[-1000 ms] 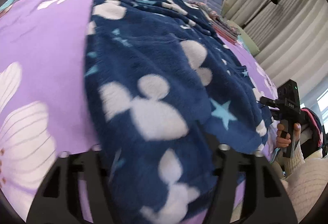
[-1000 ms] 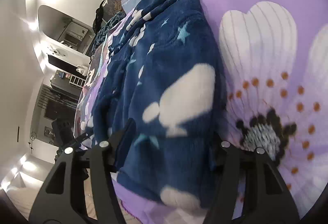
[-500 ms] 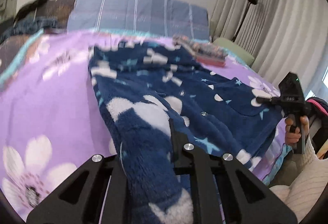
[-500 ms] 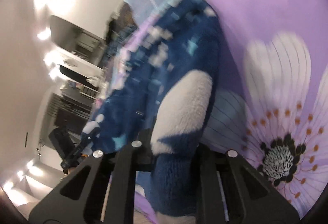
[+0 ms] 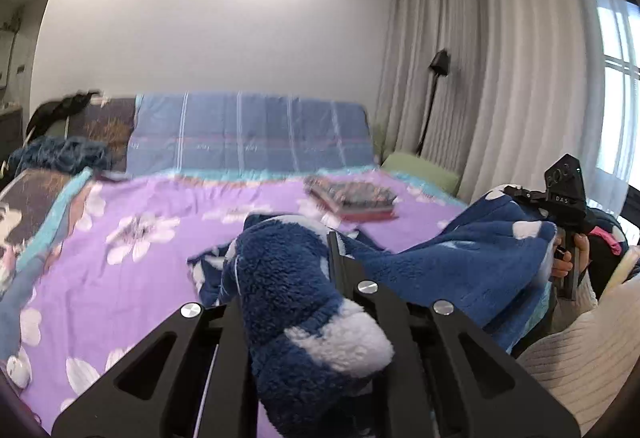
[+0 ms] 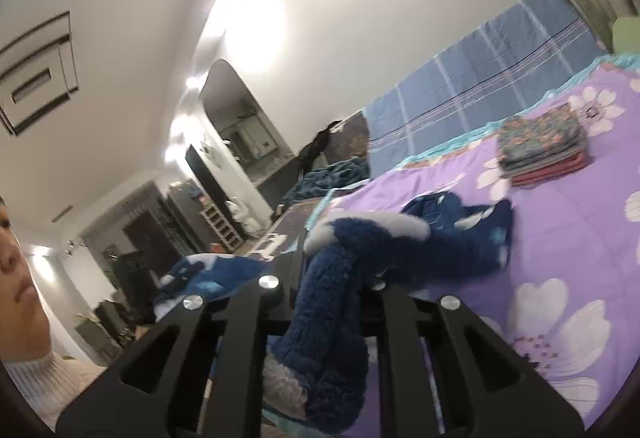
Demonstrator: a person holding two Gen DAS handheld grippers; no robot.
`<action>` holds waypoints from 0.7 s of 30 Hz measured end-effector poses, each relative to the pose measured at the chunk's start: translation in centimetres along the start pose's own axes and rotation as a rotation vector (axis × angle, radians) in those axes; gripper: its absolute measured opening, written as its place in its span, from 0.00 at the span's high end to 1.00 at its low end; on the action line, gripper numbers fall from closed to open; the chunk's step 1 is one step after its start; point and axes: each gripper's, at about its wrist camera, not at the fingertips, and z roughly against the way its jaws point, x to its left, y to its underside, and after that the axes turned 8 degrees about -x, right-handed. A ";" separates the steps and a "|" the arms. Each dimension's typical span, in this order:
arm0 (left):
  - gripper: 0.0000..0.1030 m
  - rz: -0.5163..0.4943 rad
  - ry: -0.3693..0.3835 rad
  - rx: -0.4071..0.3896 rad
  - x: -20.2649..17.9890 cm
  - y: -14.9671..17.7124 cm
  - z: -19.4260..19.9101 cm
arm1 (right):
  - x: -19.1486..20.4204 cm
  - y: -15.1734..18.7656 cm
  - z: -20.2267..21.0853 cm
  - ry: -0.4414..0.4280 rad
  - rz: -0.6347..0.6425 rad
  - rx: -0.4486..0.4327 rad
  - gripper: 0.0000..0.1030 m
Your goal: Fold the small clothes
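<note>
A fluffy navy garment with white patches and light-blue stars (image 5: pixel 288 278) hangs lifted above the purple flowered bedspread (image 5: pixel 132 278). My left gripper (image 5: pixel 286 270) is shut on one bunched corner of it. My right gripper (image 6: pixel 334 250) is shut on another bunched corner (image 6: pixel 340 298). The cloth stretches between the two. The right gripper also shows in the left wrist view (image 5: pixel 560 197), held in a hand. The garment's far end (image 6: pixel 472 226) trails on the bed.
A stack of folded clothes (image 5: pixel 352 197) lies farther back on the bed, also in the right wrist view (image 6: pixel 544 145). A blue plaid headboard cushion (image 5: pixel 252 133) stands behind. Curtains (image 5: pixel 500 77) and a floor lamp (image 5: pixel 436 69) are at right. The person's face (image 6: pixel 16 278) is at left.
Both grippers closed on the garment's near corners and rose, lifting it off the bed. Most of the cloth has left the bedspread.
</note>
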 end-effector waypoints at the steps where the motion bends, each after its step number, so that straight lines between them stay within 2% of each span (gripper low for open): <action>1: 0.90 0.016 -0.016 0.027 0.6 0.5 -1.3 | -1.1 0.3 -0.8 0.019 -0.028 0.015 0.89; 5: 0.90 0.046 -0.040 0.097 3.1 1.6 -5.5 | -5.5 0.6 -4.5 0.067 -0.152 0.055 0.88; 10: 0.90 0.078 -0.047 0.127 5.6 1.0 -9.7 | -9.0 0.5 -9.3 0.110 -0.227 0.067 0.88; 16: 0.90 0.080 -0.052 0.162 8.2 -1.0 -15.3 | -12.7 -1.6 -14.8 0.155 -0.247 0.091 0.88; 21: 0.90 0.106 -0.071 0.209 11.1 -2.5 -22.0 | -15.9 -3.2 -19.7 0.217 -0.257 0.108 0.88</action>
